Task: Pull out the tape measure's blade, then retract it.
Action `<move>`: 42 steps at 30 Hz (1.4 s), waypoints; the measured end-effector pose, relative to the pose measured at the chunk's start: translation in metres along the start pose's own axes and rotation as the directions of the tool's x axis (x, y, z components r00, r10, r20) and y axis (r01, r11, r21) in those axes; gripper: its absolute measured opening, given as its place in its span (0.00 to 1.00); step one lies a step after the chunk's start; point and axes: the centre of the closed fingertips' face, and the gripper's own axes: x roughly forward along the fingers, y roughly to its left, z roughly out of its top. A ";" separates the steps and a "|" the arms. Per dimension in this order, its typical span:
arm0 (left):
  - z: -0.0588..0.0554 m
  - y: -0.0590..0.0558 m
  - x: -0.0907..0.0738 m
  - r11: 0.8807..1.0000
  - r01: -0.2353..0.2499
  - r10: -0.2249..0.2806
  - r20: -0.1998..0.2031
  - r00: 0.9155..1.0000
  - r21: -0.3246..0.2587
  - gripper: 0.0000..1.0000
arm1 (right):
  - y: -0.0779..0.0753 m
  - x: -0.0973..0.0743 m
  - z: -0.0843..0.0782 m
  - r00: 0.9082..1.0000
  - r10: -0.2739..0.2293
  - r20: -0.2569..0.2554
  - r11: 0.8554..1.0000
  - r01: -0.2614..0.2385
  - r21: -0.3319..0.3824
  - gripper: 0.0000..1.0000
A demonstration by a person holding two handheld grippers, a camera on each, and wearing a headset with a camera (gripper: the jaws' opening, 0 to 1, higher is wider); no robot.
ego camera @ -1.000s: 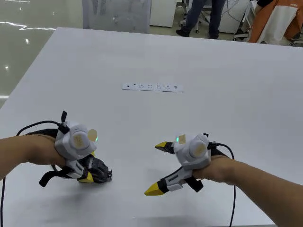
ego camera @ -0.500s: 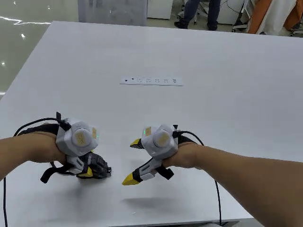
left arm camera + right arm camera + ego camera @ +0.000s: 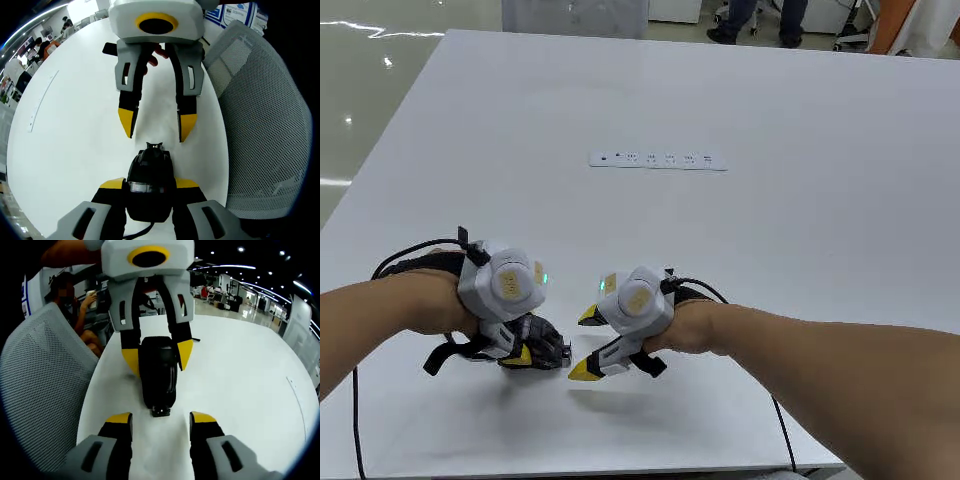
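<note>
A black tape measure (image 3: 544, 346) rests on the white table (image 3: 740, 230) near its front edge, with my left gripper (image 3: 525, 352) shut on its body. In the left gripper view the tape measure (image 3: 150, 180) sits between my left gripper's (image 3: 150, 184) yellow tips, its blade hook (image 3: 155, 146) pointing forward and no blade drawn out. My right gripper (image 3: 584, 342) faces it, open, its tips just right of the case. In the right gripper view the blade hook (image 3: 161, 411) lies just ahead of the gap of my right gripper (image 3: 160, 418); the tape measure (image 3: 157, 370) is apart from its tips.
A white power strip (image 3: 658, 159) lies mid-table, well beyond both grippers. A grey mesh chair (image 3: 260, 115) stands by the table's front edge. A cable (image 3: 400, 262) trails from the left gripper. People stand beyond the far edge.
My right gripper has moved left across the table and now faces the tape measure's front, still open. The left gripper keeps its hold in about the same place.
</note>
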 end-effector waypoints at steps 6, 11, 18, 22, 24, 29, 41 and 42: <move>0.000 -0.001 0.000 1.000 -0.001 0.001 -0.012 1.000 0.009 0.32 | 0.001 0.010 -0.001 1.000 0.009 -0.012 0.999 -0.010 -0.032 0.29; 0.000 0.000 0.000 1.000 0.001 -0.001 -0.008 1.000 0.004 0.32 | 0.000 0.016 0.004 1.000 -0.004 -0.011 0.999 0.003 -0.042 0.20; -0.001 0.000 0.001 1.000 0.014 -0.014 -0.023 1.000 0.002 0.33 | -0.002 0.017 -0.003 0.999 0.006 -0.038 1.000 -0.007 -0.013 0.15; -0.001 -0.001 0.002 1.000 0.014 -0.014 -0.028 1.000 0.008 0.32 | -0.001 0.015 -0.004 1.000 0.014 -0.026 0.999 -0.015 -0.039 0.13; -0.001 0.000 0.002 1.000 0.015 -0.015 -0.029 0.999 0.007 0.32 | -0.001 0.015 -0.004 1.000 0.011 -0.015 1.000 -0.011 -0.029 0.12; -0.001 -0.001 0.002 1.000 0.020 -0.019 -0.026 0.999 0.011 0.32 | -0.001 0.013 -0.005 1.000 0.012 0.007 1.000 -0.012 -0.007 0.12; 0.000 0.002 0.002 0.999 0.009 -0.010 -0.013 1.000 -0.034 0.32 | -0.005 0.006 -0.013 1.000 0.011 -0.009 0.999 -0.011 0.031 0.13; 0.000 0.001 0.002 1.000 0.011 -0.012 -0.016 1.000 -0.029 0.33 | -0.004 0.008 -0.012 1.000 0.013 -0.018 1.000 -0.012 0.027 0.14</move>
